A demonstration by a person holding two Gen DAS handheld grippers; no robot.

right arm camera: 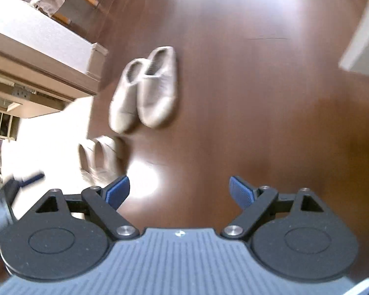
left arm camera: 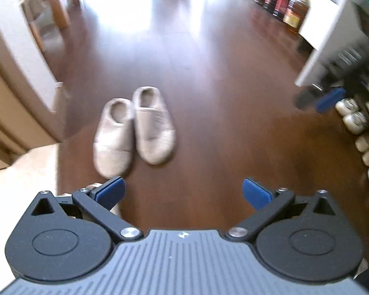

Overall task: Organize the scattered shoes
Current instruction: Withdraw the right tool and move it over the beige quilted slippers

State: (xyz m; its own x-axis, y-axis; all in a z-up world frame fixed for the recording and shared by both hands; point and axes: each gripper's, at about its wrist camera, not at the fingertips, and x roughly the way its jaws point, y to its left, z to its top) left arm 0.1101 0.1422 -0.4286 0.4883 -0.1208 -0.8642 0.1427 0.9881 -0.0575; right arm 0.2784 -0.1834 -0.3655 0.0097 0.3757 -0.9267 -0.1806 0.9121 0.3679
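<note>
2 beige slippers (left arm camera: 134, 129) lie side by side, touching, on floor.

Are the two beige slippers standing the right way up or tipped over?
Right way up. The beige slippers sit side by side on the dark floor, soles down, with their openings facing up in both views.

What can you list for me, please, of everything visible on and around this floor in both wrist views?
beige slip-on shoes: two, pale beige, side by side and touching on the floor ahead of both tongs
second pair of pale shoes: two, blurred, nearer the floor's left edge in the right wrist view
row of light shoes: several, whitish, lined up at the right under the white cabinet
jars: several, dark with red and yellow labels, far right on the floor
floor: one, dark brown wood, glare patches
left tongs: blue pads, open, empty
right tongs: blue pads, open, empty
</note>
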